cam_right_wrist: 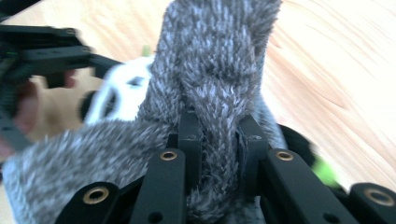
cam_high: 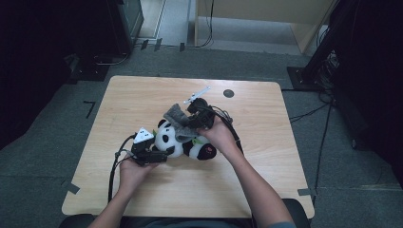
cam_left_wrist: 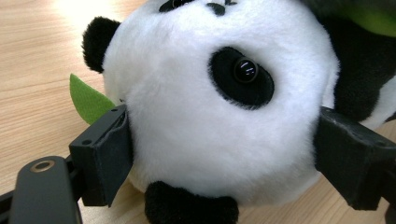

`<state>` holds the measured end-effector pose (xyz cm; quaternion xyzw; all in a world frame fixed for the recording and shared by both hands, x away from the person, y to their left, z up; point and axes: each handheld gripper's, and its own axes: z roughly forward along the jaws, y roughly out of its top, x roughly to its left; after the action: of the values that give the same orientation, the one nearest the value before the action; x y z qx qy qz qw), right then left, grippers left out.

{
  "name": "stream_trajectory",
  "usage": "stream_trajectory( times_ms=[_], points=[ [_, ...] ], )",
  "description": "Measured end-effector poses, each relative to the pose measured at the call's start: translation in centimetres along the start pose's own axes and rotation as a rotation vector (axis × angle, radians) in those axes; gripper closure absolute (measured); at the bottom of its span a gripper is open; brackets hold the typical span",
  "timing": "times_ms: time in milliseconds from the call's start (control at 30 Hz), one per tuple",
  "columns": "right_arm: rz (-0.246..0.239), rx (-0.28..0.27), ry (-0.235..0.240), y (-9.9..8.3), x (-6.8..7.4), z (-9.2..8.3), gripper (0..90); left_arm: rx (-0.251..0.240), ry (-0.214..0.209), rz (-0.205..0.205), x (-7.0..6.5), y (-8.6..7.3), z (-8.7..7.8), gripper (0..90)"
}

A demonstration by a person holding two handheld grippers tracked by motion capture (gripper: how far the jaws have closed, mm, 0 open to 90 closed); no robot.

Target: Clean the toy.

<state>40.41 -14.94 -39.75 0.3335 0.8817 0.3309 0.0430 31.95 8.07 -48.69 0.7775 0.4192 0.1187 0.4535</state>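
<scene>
A: What is in the middle of the table (cam_high: pixel 142 95)?

B: A plush panda (cam_high: pixel 183 145) lies there on its side, a little to the 6 o'clock side of the centre. It is white with black ears, black patches around shiny black eyes, and black limbs. A green felt leaf (cam_left_wrist: pixel 88 100) sticks out at 9 o'clock of its head in the left gripper view.

A: And the grey thing?

B: It is a fuzzy grey cloth (cam_high: pixel 177 116), like a small scarf, draped over the panda at about 12 o'clock of its body.

A: How do the tongs stand?

B: The left gripper (cam_left_wrist: pixel 224 158) has its jaws wide, one on each side of the panda's head, and both pads press into the fur. The right gripper (cam_right_wrist: pixel 219 140) has its jaws nearly together, pinching a fold of the grey cloth.

A: Any writing?

B: I can read none. There is a white strip (cam_high: pixel 197 95) on the table at 12 o'clock of the panda, but it is too small to tell.

A: Do the views differ?

B: The high view shows both hands and the whole table. The left gripper view shows the eye's gloss, and the right gripper view shows the cloth's hairs.
</scene>
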Motion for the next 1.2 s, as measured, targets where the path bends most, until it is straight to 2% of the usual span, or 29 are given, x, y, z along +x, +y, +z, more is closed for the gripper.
stream_trajectory(
  times_ms=[133, 300, 533, 633, 700, 900, 967, 1067, 1200],
  points=[
    [0.027, -0.022, 0.007, -0.5, -1.1, -0.5, 77.7, -0.002, 0.0, 0.002, 0.0, 0.0, 0.0, 13.1],
    [0.025, -0.046, -0.045, -0.5, -1.8, -1.4, 77.5, -0.003, -0.004, 0.0, 0.1, 0.0, 0.0, 13.1],
    [0.067, -0.061, -0.109, -0.7, -3.6, -2.3, 77.4, -0.007, -0.015, -0.011, 0.2, 0.0, 0.0, 13.1],
    [0.093, -0.065, -0.11, -1.0, -4.3, -2.5, 77.4, -0.009, -0.016, -0.013, 0.2, -0.1, 0.1, 13.1],
    [0.105, -0.073, -0.127, -1.1, -4.6, -2.8, 77.4, -0.008, -0.017, -0.011, 0.2, -0.1, 0.1, 13.1],
    [0.094, -0.107, -0.175, -0.9, -4.6, -4.0, 77.8, -0.004, -0.017, -0.005, 0.3, -0.1, 0.0, 13.0],
    [0.098, -0.127, -0.171, -0.7, -4.5, -4.8, 78.0, -0.004, -0.02, -0.008, 0.3, -0.1, 0.0, 13.0],
    [0.103, -0.173, -0.139, -0.4, -3.9, -6.0, 78.0, -0.007, -0.031, -0.019, 0.5, -0.1, 0.0, 13.0],
    [0.07, -0.228, -0.095, 0.0, -2.5, -7.2, 77.9, -0.01, -0.031, -0.02, 0.5, -0.1, 0.1, 12.9]
  ],
)
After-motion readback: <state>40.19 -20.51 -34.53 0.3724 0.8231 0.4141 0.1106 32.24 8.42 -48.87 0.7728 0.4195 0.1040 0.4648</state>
